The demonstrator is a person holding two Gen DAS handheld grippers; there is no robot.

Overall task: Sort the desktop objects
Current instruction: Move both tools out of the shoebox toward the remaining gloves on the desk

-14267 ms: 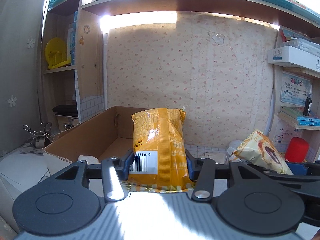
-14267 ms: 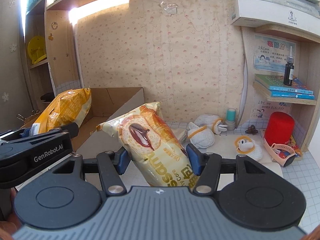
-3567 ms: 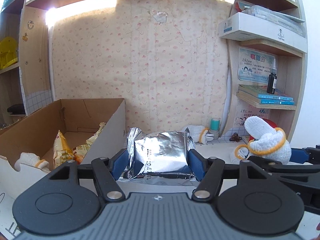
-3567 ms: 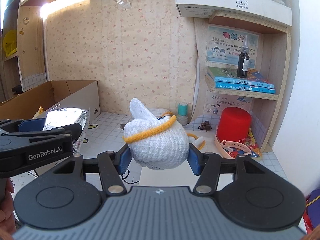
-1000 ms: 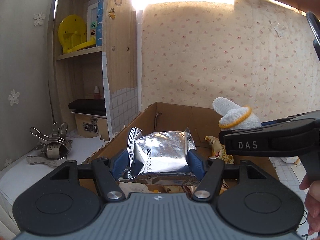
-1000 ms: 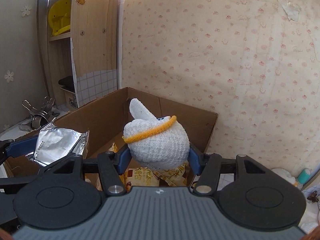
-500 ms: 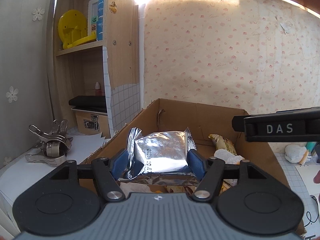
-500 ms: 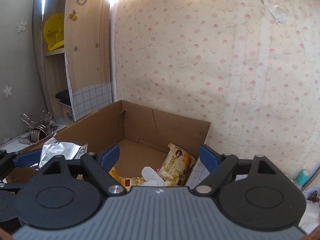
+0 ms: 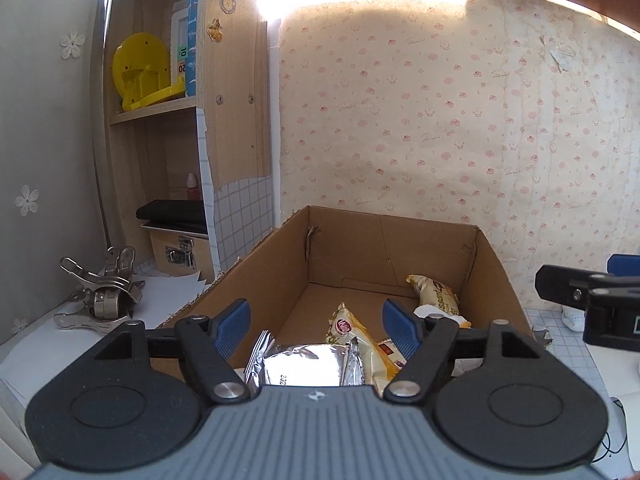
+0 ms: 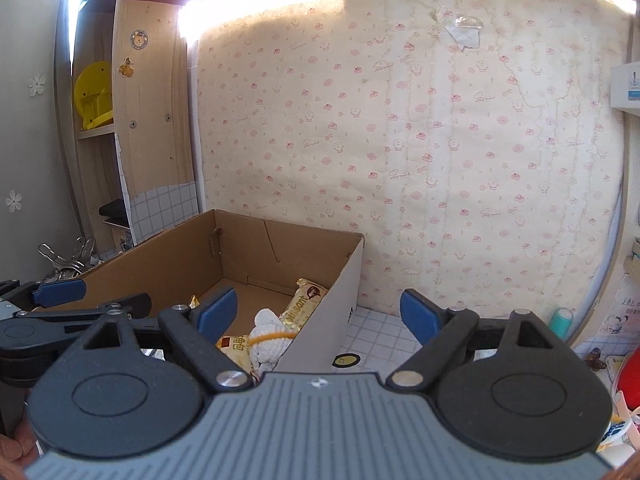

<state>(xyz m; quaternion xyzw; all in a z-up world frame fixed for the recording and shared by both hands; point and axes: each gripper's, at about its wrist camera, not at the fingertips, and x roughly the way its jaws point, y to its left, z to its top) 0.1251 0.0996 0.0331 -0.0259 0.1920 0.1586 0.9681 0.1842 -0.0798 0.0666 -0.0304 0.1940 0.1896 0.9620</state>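
Left wrist: left gripper (image 9: pixel 316 320) jaws gaping apart; foil packet (image 9: pixel 304 368) lying below them in cardboard box (image 9: pixel 496 276).
Right wrist: right gripper (image 10: pixel 316 314) jaws standing apart, gripping nothing; knit toy (image 10: pixel 269 340) sitting by left jaw.

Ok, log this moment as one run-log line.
left gripper: open over cardboard box | silver foil packet: in box | right gripper: open | white knit toy: in box
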